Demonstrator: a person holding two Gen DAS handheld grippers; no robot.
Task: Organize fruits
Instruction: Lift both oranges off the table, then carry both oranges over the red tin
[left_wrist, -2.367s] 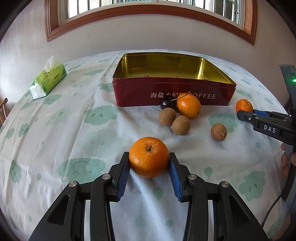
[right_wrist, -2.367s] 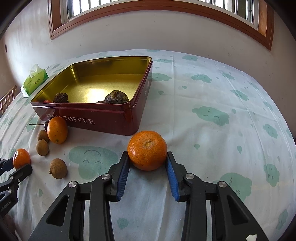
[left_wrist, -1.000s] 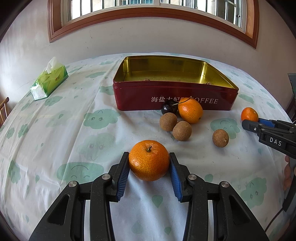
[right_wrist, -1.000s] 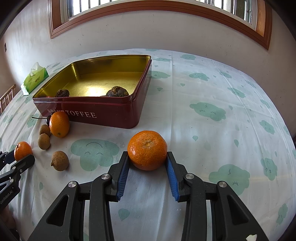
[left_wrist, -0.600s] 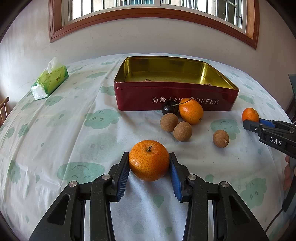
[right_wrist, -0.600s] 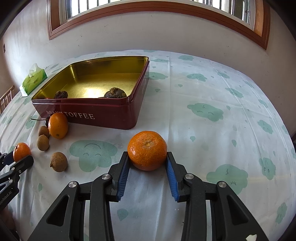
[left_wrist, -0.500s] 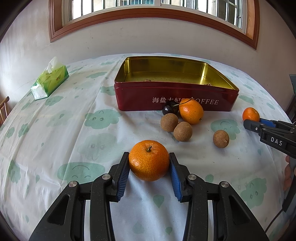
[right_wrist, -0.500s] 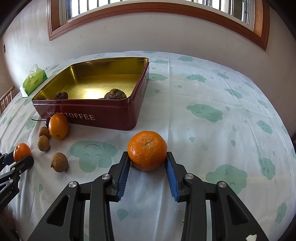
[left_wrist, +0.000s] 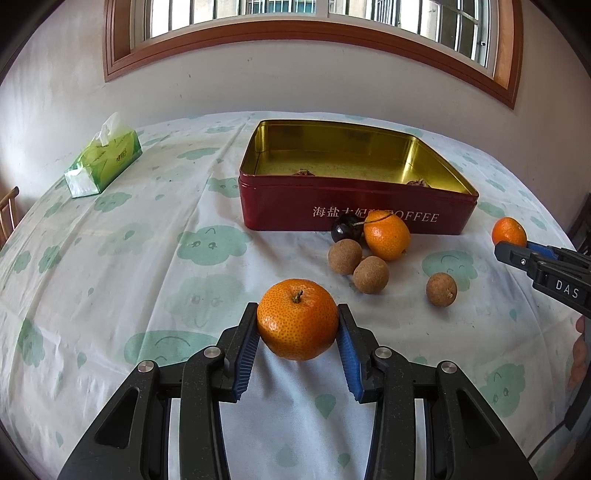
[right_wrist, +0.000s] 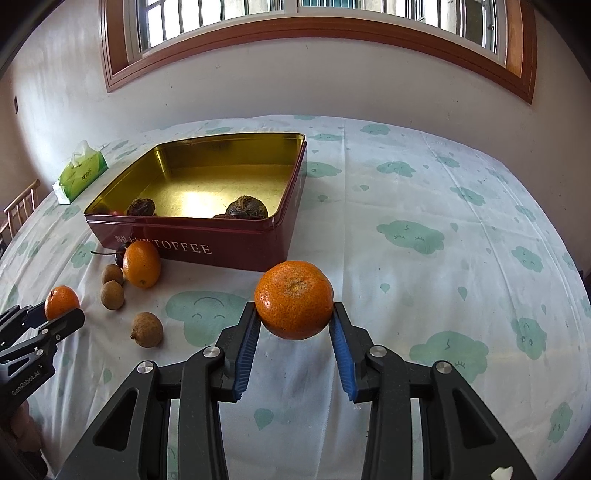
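Note:
My left gripper (left_wrist: 297, 334) is shut on a mandarin (left_wrist: 297, 319) and holds it above the tablecloth, short of the red tin (left_wrist: 354, 210). My right gripper (right_wrist: 294, 323) is shut on a second mandarin (right_wrist: 294, 299) near the tin's (right_wrist: 207, 240) front right corner. Each gripper shows in the other's view, the right one (left_wrist: 511, 245) with its mandarin (left_wrist: 508, 230), the left one (right_wrist: 59, 314) with its own (right_wrist: 61, 301). On the cloth by the tin lie a third mandarin (left_wrist: 386, 236), a dark cherry (left_wrist: 345, 230) and three brown longans (left_wrist: 370, 274). Dark wrinkled fruits (right_wrist: 246, 208) lie inside the tin.
A green tissue pack (left_wrist: 105, 158) stands at the far left of the table. A wooden chair back (right_wrist: 20, 210) shows beyond the left edge. A wall with a window runs behind the table. The tablecloth (right_wrist: 424, 236) stretches to the right of the tin.
Both grippers have risen a little with their mandarins still held. The loose fruit and the tin have not moved.

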